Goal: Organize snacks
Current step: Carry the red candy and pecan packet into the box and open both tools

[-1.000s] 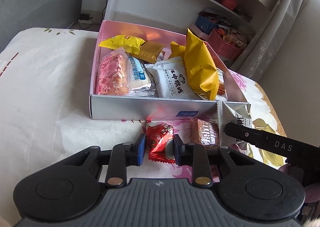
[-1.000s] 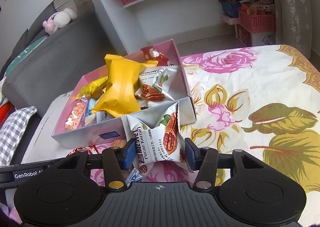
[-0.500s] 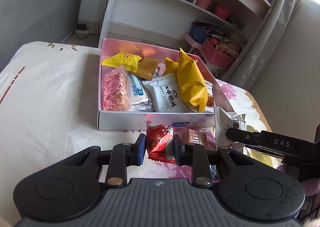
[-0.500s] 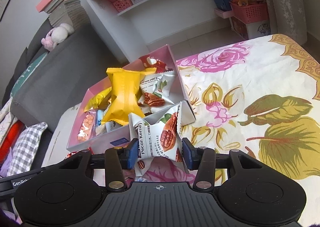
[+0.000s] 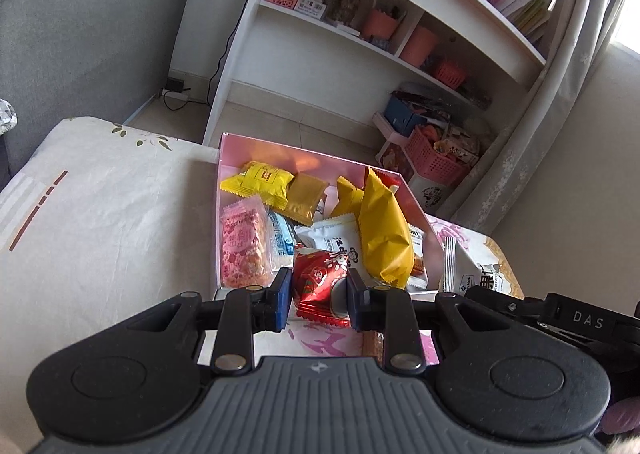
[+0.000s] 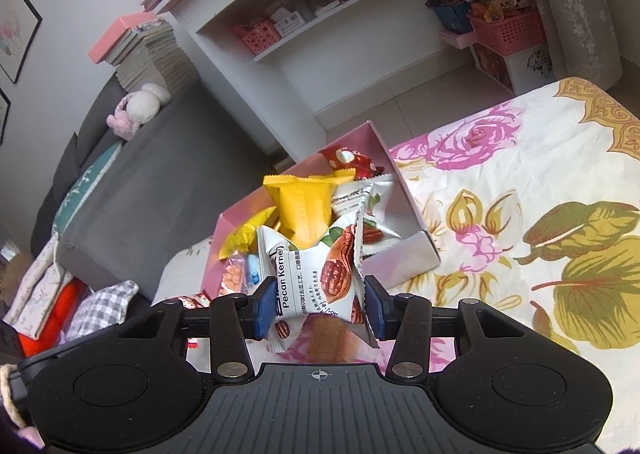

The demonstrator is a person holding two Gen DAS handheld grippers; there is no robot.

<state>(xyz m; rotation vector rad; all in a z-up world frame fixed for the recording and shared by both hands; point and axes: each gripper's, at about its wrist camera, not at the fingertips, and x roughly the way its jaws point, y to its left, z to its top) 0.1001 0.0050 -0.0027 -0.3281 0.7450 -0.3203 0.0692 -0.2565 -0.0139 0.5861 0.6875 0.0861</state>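
Pink box (image 5: 316, 160) sits centre frame on the floral-sheeted bed (image 6: 560, 182), already crowded with packets. Both your claws have lifted since a second ago: the right claw (image 6: 320, 304) grips the pecan kernel packet (image 6: 316, 274), now raised before the box; the left claw (image 5: 318, 300) pinches the red snack packet (image 5: 318, 286), now up over the near wall. Likely both drop in next. A brown wrapped snack (image 6: 330, 336) remains on the bed, low centre.

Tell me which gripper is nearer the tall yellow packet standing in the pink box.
Hard to call; probably left. The left gripper, shut on the red packet, sits just short of the tall yellow packet. The right gripper, shut on the pecan packet, is lined up before it.
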